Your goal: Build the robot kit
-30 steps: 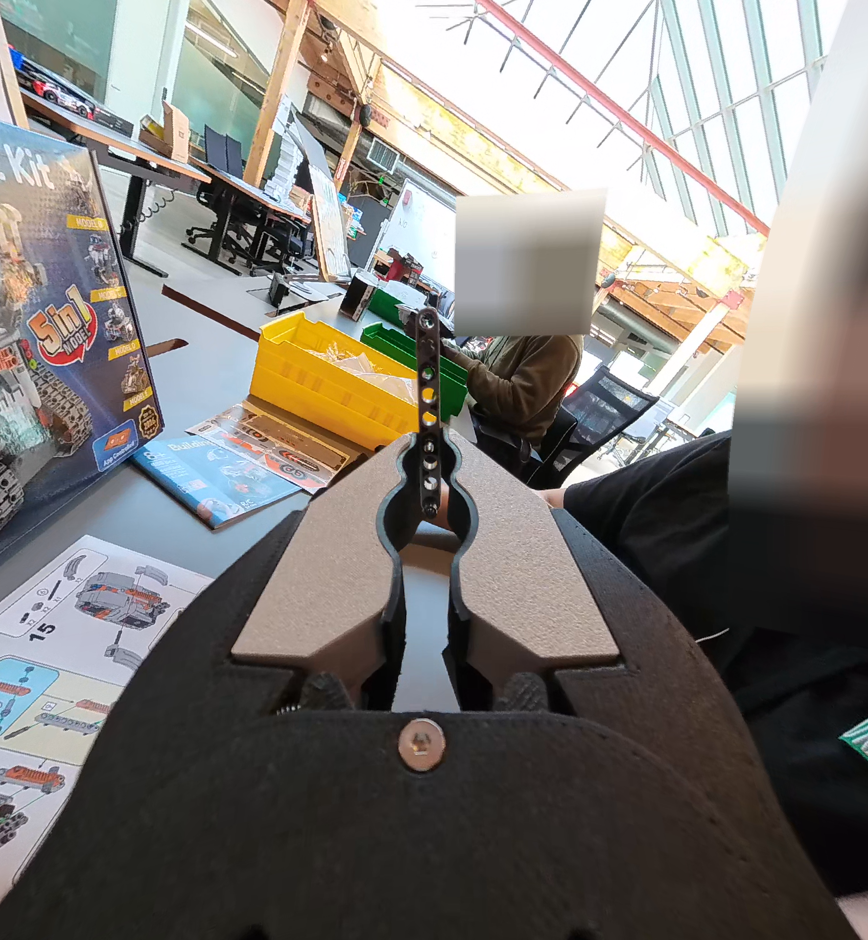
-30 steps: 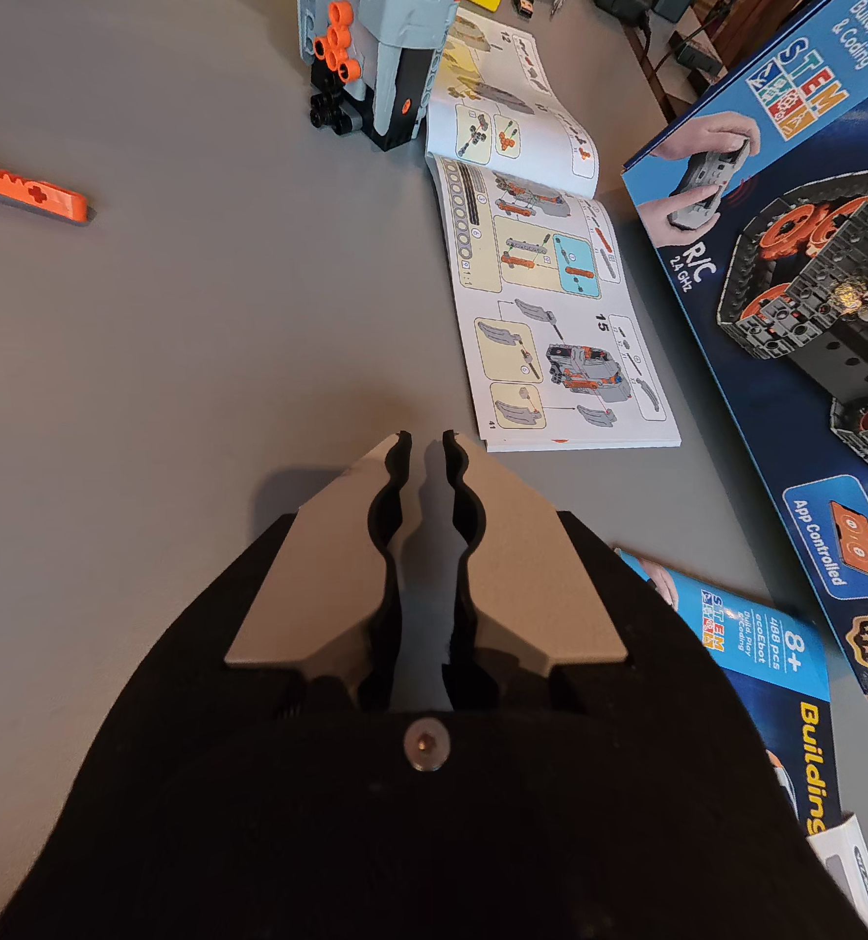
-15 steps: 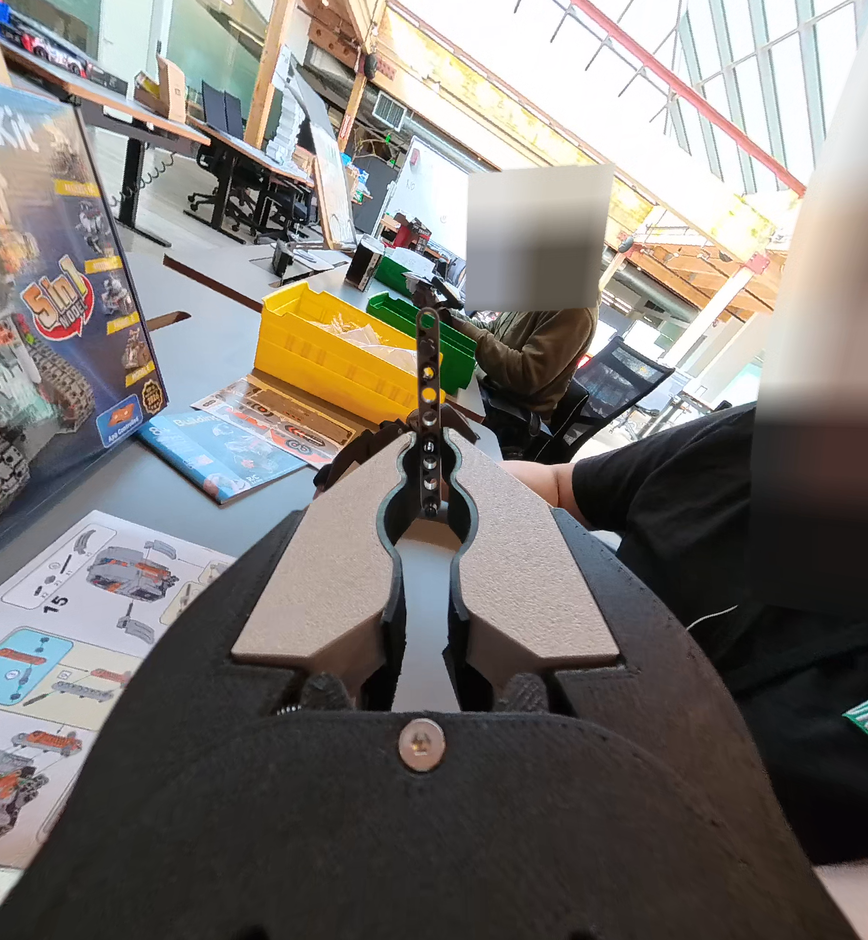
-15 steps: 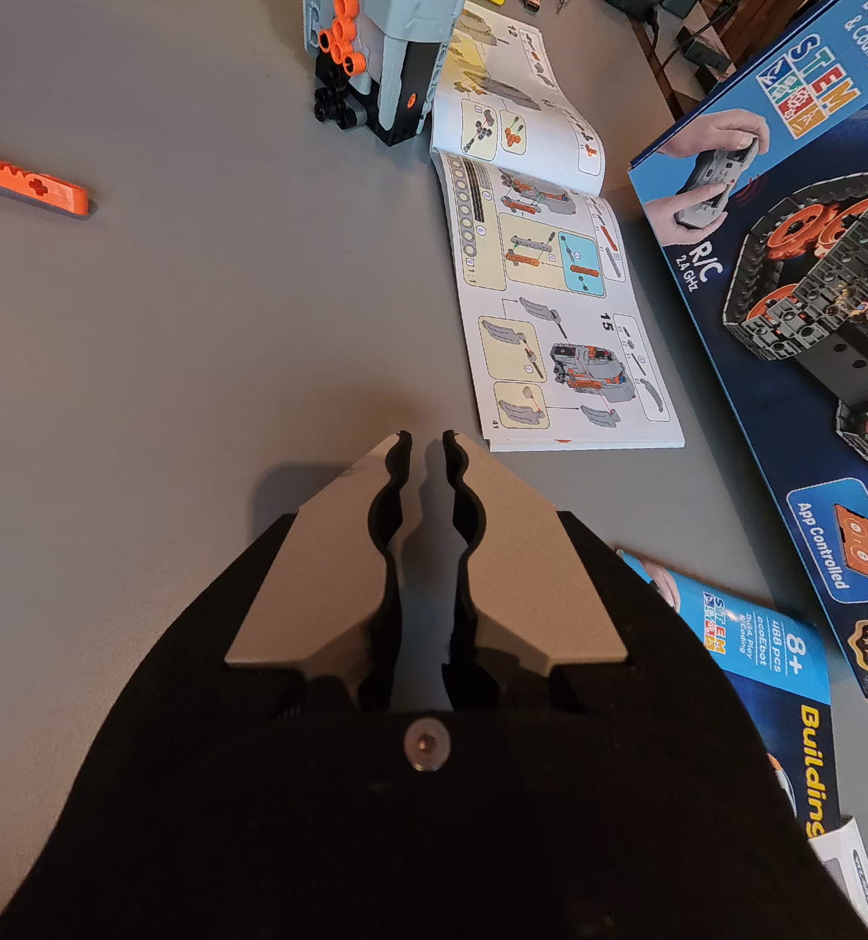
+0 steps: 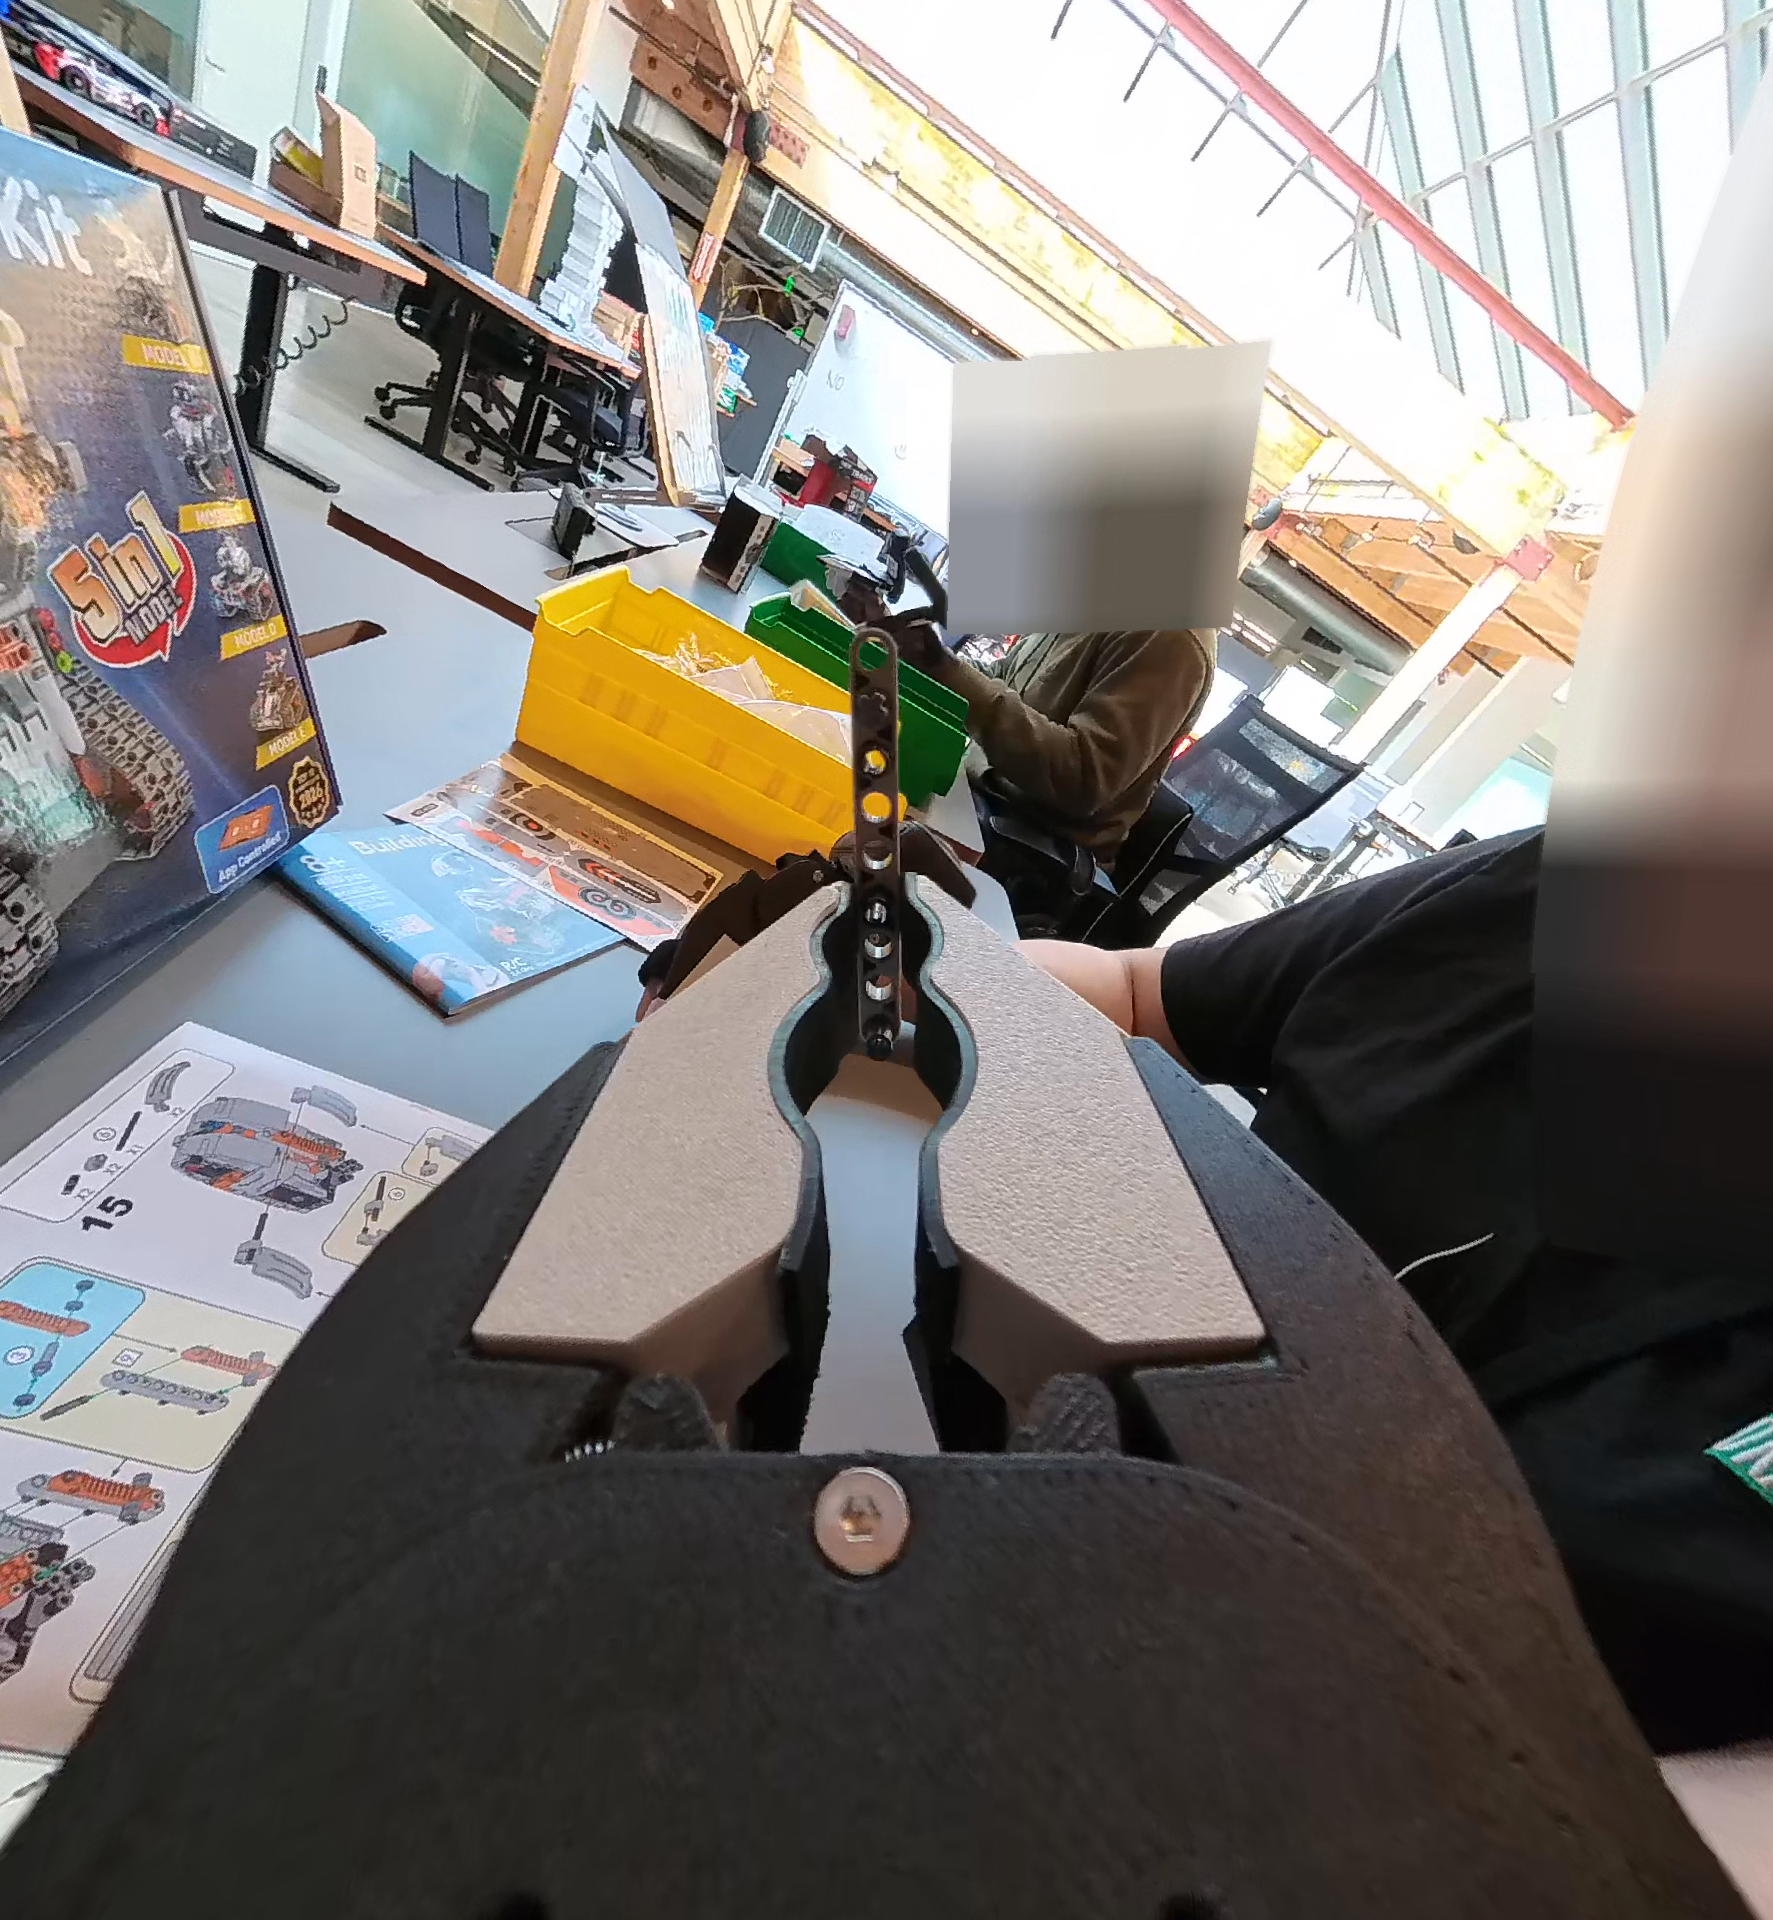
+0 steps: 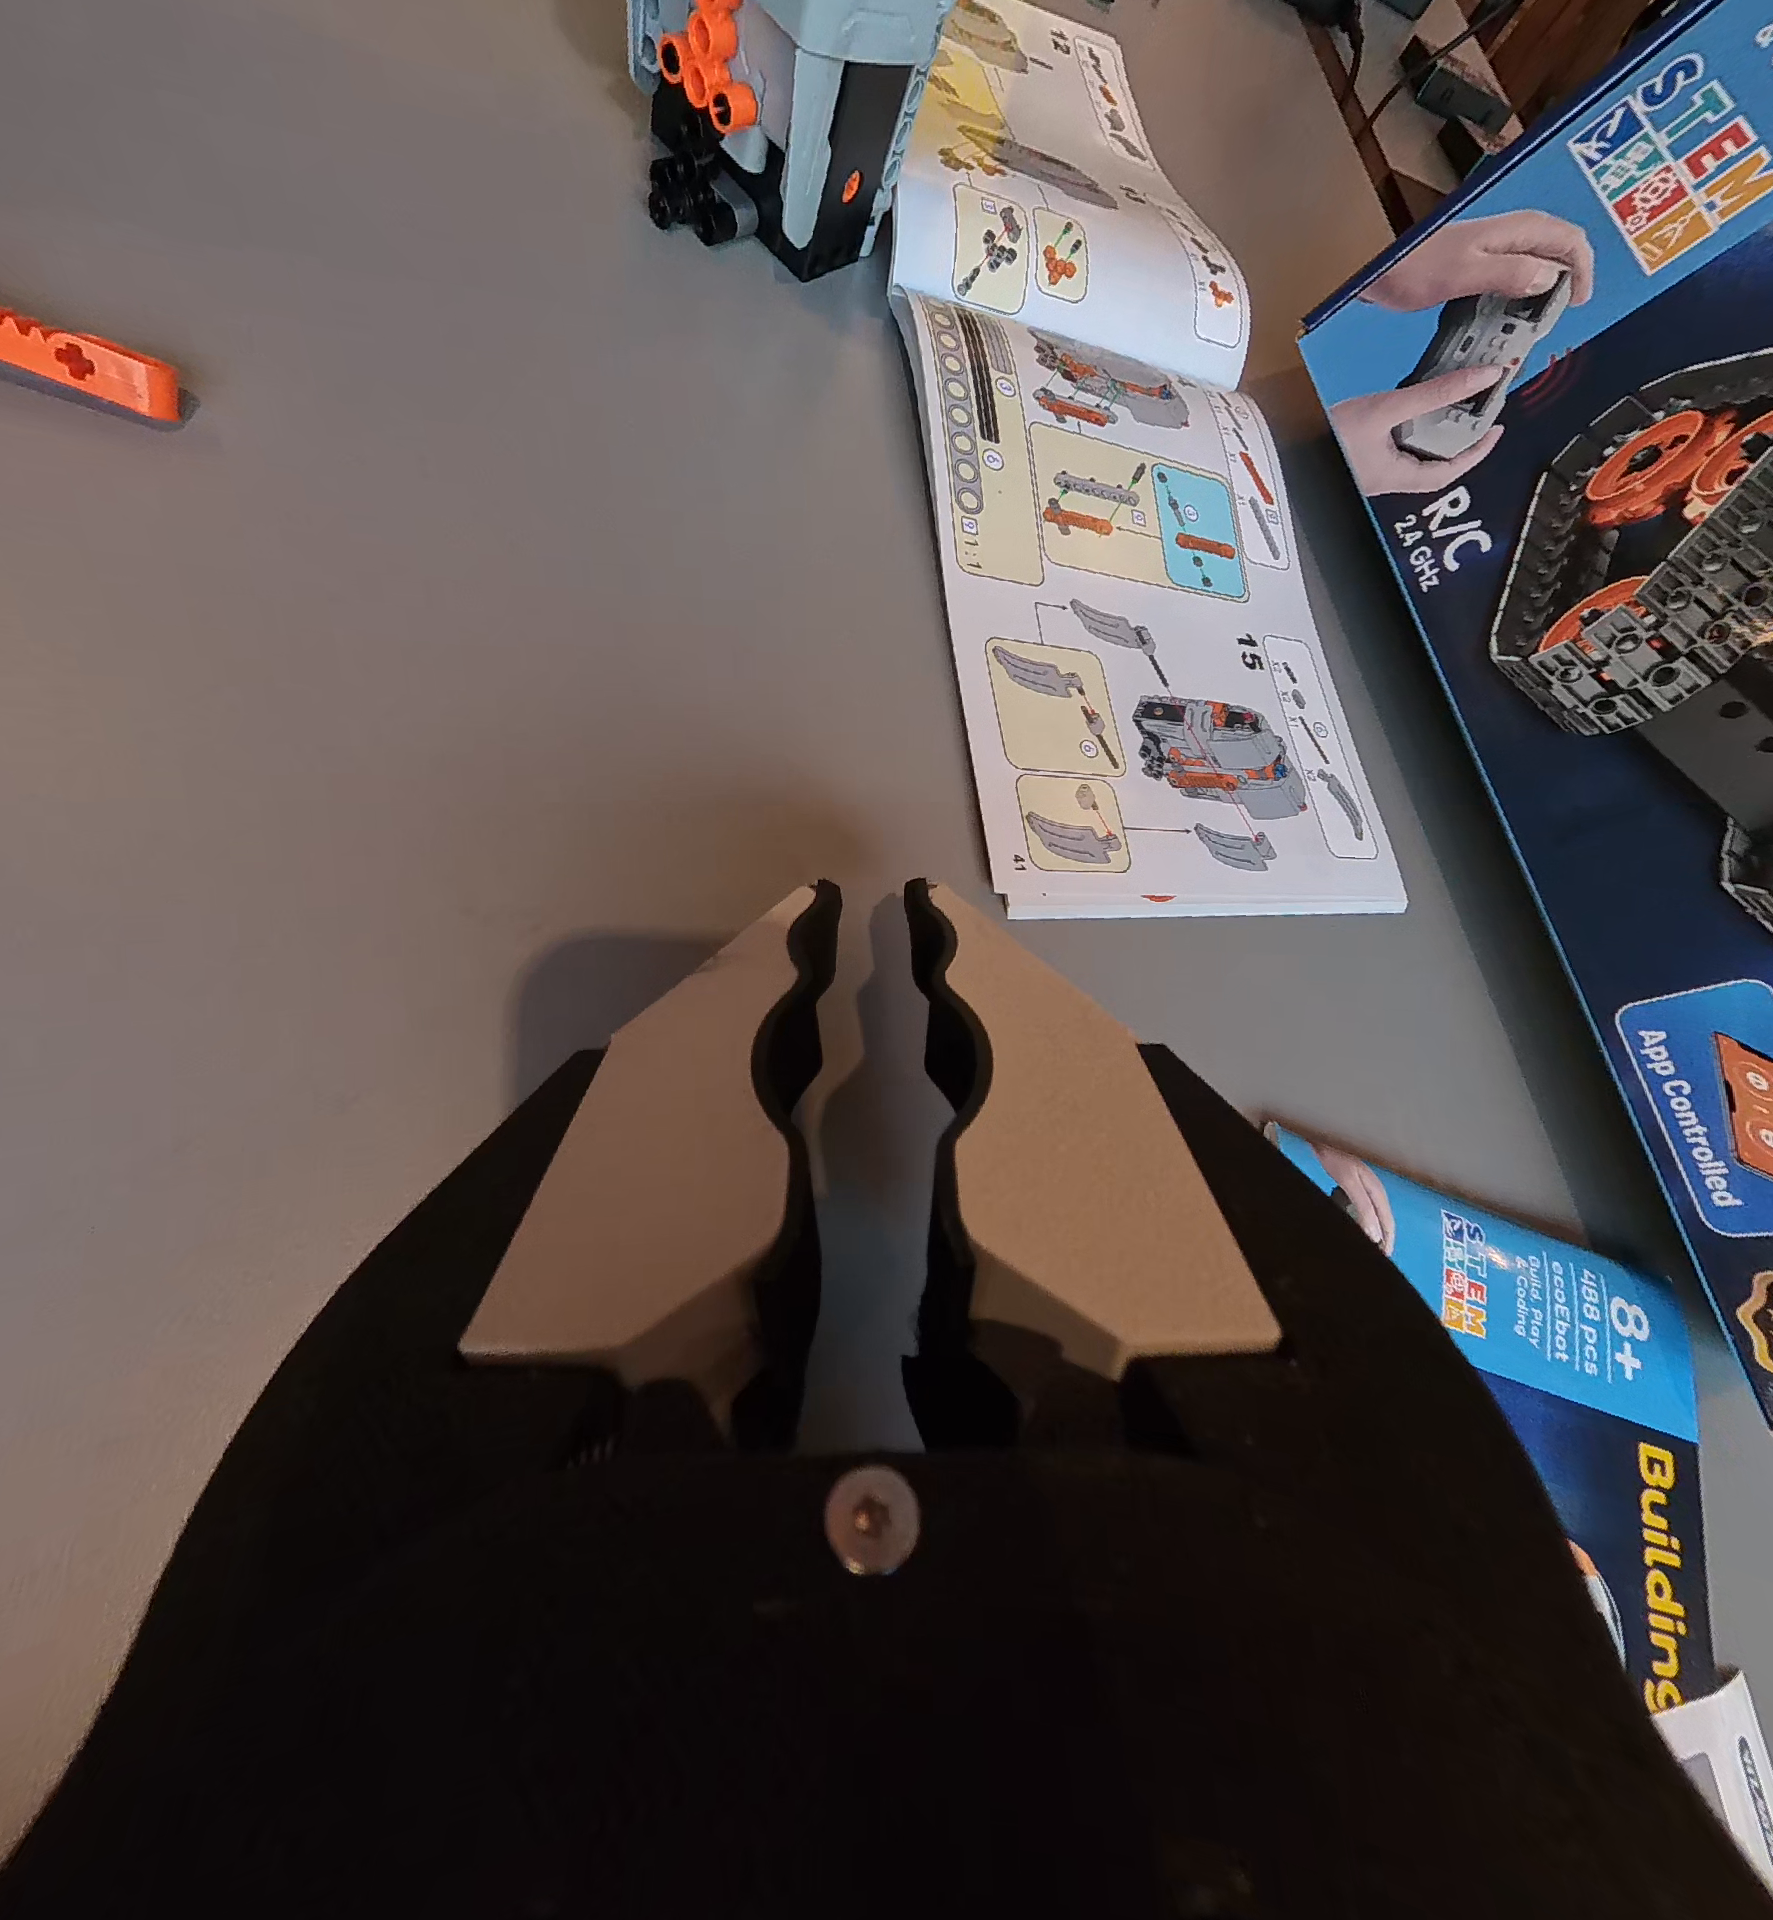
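One grey table [image 6: 394, 675] carries one blue kit box [image 6: 1640, 623], one open instruction booklet [image 6: 1152, 623] and one orange rack [image 6: 51, 358]. Left gripper [image 5: 877, 904] clamps one black perforated beam [image 5: 877, 790] upright. Right gripper [image 6: 871, 894] hovers empty, jaws slightly parted.

Grey table [image 6: 446, 644] carries an open instruction booklet [image 6: 1152, 644], blue box [image 6: 1640, 582], blue leaflet [image 6: 1547, 1340]. Orange toothed strip [image 6: 51, 358] lies far left. Part-built model [image 6: 788, 125] sits at the top.

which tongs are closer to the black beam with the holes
Left. The left tongs are shut on the black beam, which sticks up from their tips. The right tongs hover empty over the grey table; no beam shows there.
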